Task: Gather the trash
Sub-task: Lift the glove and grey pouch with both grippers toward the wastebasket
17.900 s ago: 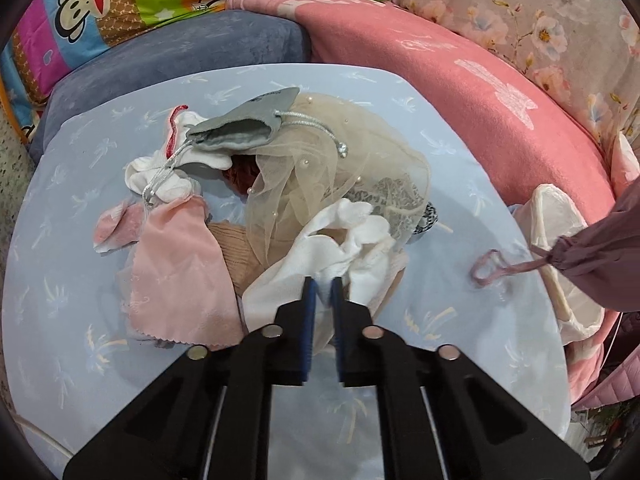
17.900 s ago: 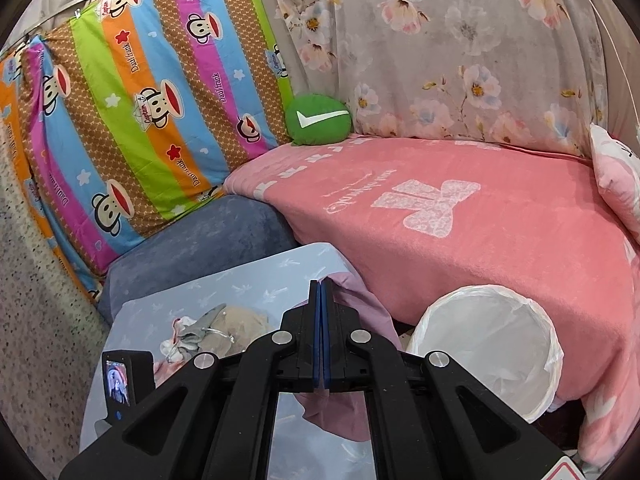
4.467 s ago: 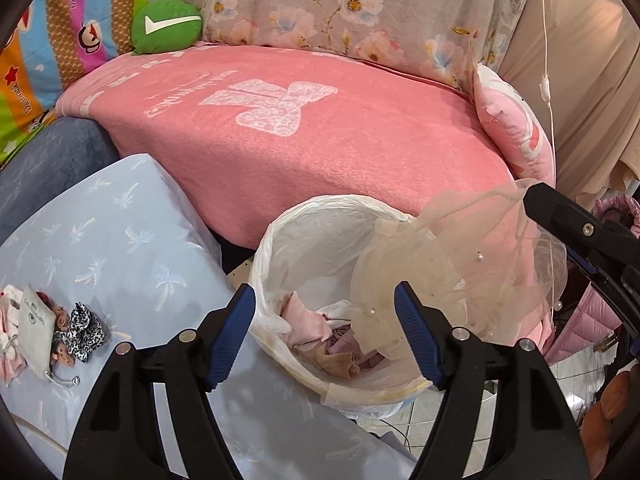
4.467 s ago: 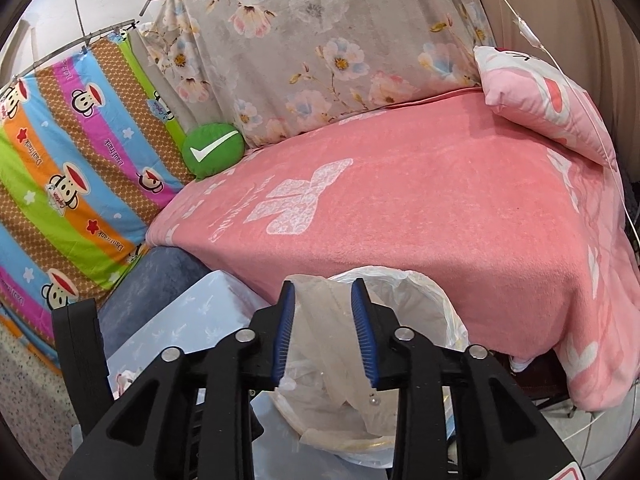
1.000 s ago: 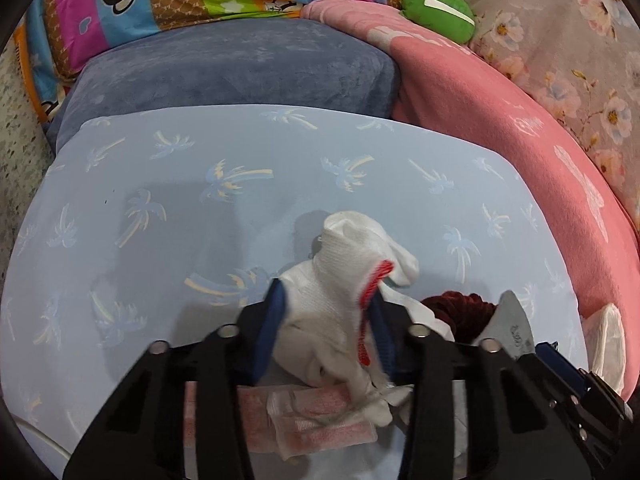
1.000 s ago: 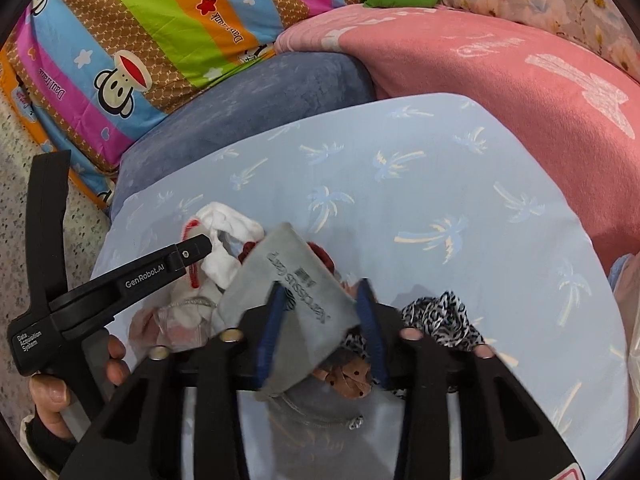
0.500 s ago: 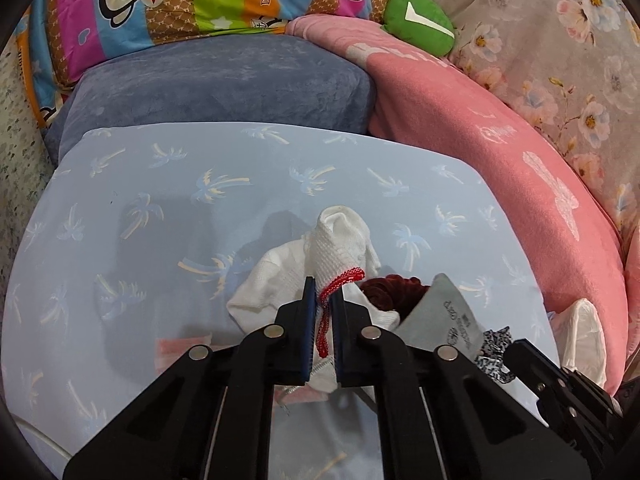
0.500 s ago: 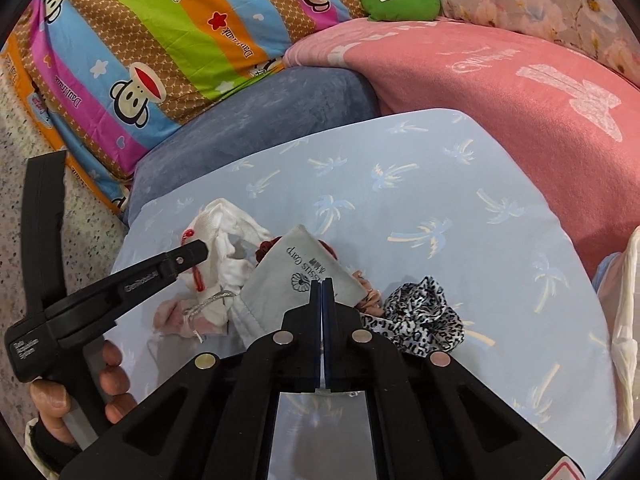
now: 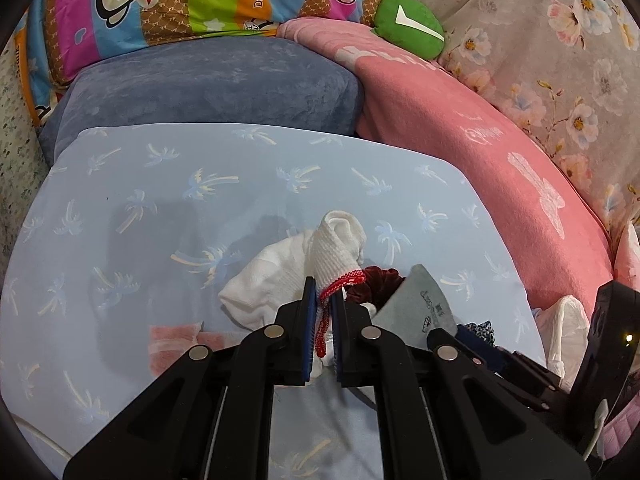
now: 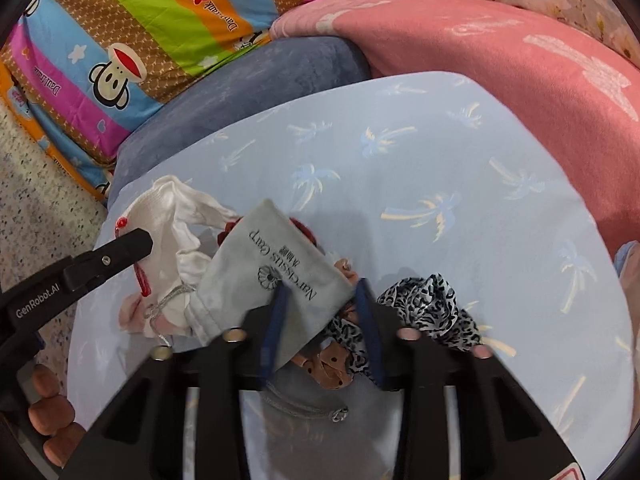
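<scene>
My left gripper (image 9: 322, 300) is shut on a white sock (image 9: 340, 240) by its red-trimmed cuff, and the sock's toe stands up from the light blue table (image 9: 160, 200). Beside it lie a dark red scrunchie (image 9: 372, 280) and a grey drawstring pouch (image 9: 420, 304). In the right wrist view my right gripper (image 10: 322, 320) is blurred, its jaws opening with a corner of the grey pouch (image 10: 276, 264) between them. A leopard-print scrunchie (image 10: 432, 312) and a brown dotted scrap (image 10: 324, 364) lie under the right finger. The left gripper (image 10: 136, 248) and the sock (image 10: 172, 216) show at the left.
A pink cloth (image 9: 172, 340) lies flat under my left gripper. Behind the table sit a blue-grey cushion (image 9: 208, 80), a pink blanket (image 9: 480, 140) and a green pillow (image 9: 408, 24). The white bin bag (image 9: 568, 320) peeks in at the right edge. A hand (image 10: 48, 412) holds the left tool.
My left gripper closed on the sock's cuff and raised it slightly. My right gripper closed on the grey pouch, then its fingers parted again.
</scene>
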`<state>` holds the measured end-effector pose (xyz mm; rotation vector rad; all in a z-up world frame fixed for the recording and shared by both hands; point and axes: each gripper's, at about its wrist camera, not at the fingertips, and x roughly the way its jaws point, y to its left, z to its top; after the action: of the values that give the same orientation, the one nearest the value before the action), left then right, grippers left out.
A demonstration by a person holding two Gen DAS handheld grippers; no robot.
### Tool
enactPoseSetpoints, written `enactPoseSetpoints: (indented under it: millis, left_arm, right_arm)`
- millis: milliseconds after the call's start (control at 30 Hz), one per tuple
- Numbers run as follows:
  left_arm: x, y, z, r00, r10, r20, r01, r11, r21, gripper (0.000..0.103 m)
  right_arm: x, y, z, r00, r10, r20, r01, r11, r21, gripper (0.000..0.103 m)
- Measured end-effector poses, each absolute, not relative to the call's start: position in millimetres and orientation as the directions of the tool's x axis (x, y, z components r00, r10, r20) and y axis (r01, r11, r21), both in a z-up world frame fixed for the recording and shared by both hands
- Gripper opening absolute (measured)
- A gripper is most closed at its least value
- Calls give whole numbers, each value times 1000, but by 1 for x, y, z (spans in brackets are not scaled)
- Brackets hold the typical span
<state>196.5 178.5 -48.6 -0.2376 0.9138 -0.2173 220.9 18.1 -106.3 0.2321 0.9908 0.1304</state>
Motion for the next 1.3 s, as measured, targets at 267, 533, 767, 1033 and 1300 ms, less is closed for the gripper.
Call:
enactPoseSetpoints:
  millis: [267,533,767,1033,1300]
  left_arm:
    - [185,168,-32,611,-294,-735,102,950,-296,7]
    - [167,149,2,650,-329,-685,154,940,-305,7]
    - [153,119,27,664,-379,-645,228,924,-308,7]
    - [137,72,48,653,-444,-614,326,896,-303,7]
    - [121,22,60,616,-514,-596,424,855,-299,7]
  right_arm:
    - [197,15,-75,605,231,-762,-31,963,267,6]
    - [167,-12,-19,705,210,-678,-21,961,276,6]
    - [141,-51,21,766,163,-621,28,958,286,6]
    - [111,-106,45,808,102,-581,104,945,311,6]
    - [81,-151,59,830,30,-557,175,935,310,5]
